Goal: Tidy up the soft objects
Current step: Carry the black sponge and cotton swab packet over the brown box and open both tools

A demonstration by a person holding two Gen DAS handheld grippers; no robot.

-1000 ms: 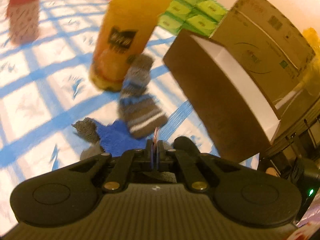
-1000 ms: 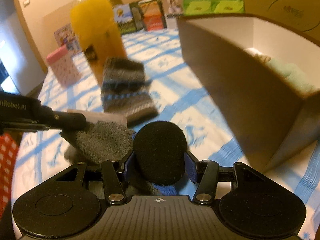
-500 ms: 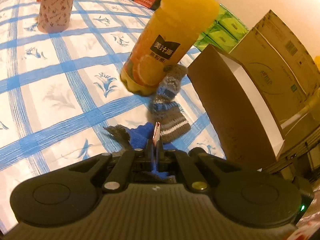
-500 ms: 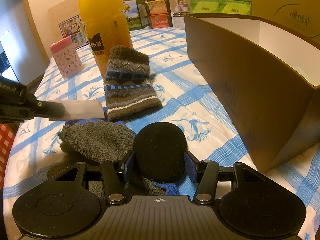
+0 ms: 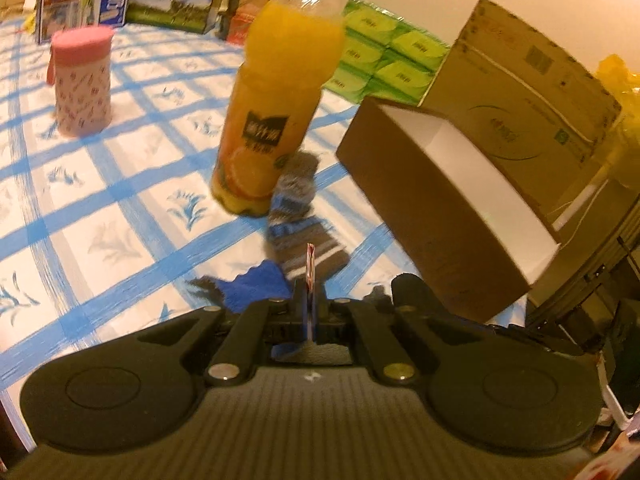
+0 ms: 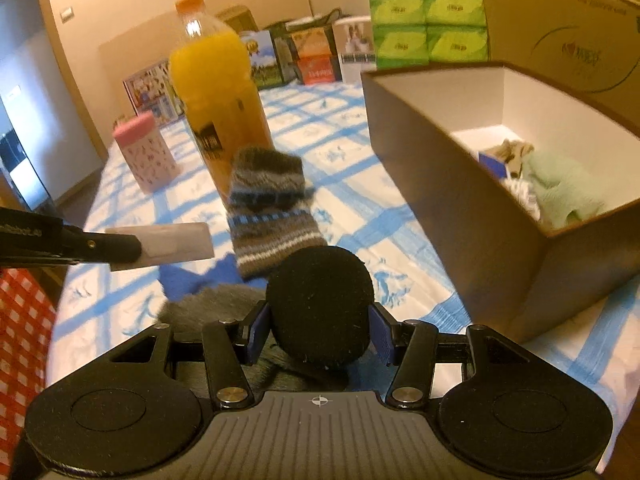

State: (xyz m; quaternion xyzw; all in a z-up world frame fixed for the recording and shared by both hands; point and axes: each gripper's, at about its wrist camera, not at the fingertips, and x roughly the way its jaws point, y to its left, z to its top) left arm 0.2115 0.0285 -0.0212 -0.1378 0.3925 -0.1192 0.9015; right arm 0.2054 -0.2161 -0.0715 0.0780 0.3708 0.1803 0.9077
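Right wrist view gave the fuller picture: the brown box [image 6: 472, 216] stood open on the checked cloth [image 6: 360, 120], with a pale green cloth [image 6: 564, 188] already inside. The right gripper [image 6: 320, 320] was clamped on a black foam ball [image 6: 320, 304]. A good carry would probably clear the near wall before letting go. A striped knit hat [image 6: 272, 220] lay beside the juice bottle [image 6: 220, 92]. Only the left wrist view showed the left gripper [image 5: 309, 308] pressed together on a thin card [image 5: 310, 264], while the box's contents were hidden there.

Fuzzy knit sock [image 6: 268, 216]; matt, seemingly cardboard box [image 6: 472, 216].
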